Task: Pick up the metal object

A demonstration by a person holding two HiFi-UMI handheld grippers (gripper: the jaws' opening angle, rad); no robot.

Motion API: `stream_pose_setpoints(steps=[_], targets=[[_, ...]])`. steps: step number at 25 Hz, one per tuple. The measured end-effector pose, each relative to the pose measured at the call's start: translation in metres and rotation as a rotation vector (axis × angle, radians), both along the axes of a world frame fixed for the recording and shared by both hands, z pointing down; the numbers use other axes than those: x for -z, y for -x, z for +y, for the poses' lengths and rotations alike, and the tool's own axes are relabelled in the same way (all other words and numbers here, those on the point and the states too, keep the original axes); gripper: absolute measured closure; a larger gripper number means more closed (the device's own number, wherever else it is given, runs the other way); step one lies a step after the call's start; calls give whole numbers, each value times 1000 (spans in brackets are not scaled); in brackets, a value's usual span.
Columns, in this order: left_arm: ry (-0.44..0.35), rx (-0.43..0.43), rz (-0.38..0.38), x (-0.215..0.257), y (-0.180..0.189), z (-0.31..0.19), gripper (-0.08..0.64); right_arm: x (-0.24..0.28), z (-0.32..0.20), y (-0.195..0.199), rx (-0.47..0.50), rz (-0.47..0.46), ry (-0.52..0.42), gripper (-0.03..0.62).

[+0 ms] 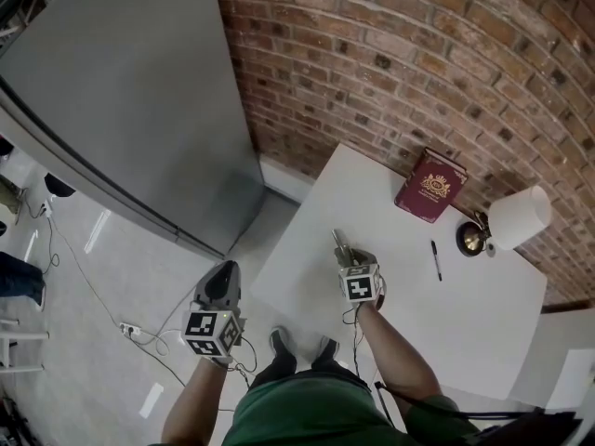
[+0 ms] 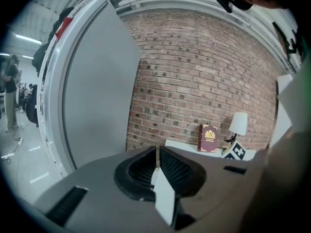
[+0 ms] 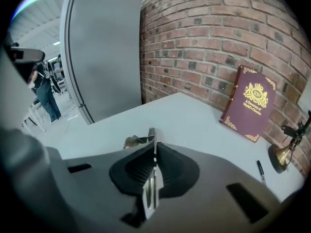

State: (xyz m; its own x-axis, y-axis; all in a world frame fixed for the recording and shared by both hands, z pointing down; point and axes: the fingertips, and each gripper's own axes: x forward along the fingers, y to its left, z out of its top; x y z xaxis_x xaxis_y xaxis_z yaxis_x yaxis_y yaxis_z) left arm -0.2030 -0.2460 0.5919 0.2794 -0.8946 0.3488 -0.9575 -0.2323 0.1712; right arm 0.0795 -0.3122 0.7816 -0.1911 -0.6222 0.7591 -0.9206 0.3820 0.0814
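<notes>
My right gripper (image 1: pixel 347 254) hovers over the near left part of the white table (image 1: pixel 409 314), shut on a thin, shiny metal object (image 1: pixel 339 241). In the right gripper view the metal object (image 3: pixel 151 136) is a flat strip standing on edge between the pressed jaws of the right gripper (image 3: pixel 154 148), with a bent shiny end sticking out to the left past the tips. My left gripper (image 1: pixel 224 272) hangs over the floor left of the table with its jaws together and nothing in them. In its own view the left gripper (image 2: pixel 157 154) points toward the brick wall.
A dark red book (image 1: pixel 429 185) leans against the brick wall (image 1: pixel 418 54) at the table's far side. A black pen (image 1: pixel 435 259) and a brass lamp with a white shade (image 1: pixel 517 217) are to its right. A large grey cabinet (image 1: pixel 121 91) stands left; cables (image 1: pixel 139 333) cross the floor.
</notes>
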Motion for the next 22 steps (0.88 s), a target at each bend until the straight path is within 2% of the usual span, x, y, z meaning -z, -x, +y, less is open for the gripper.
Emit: stream_pose_setpoints(steps=[5,10,22], targets=[[-5,-16,9,3,-12,3,537,10,6,-10,-12,-64,-49,584],[-17,-31,17,7,-24,6,537,43,6,-13,-11,-120,-121,584],[-87,-76,36,38,-53,7,537,174,6,7,29,-344,-362,584]])
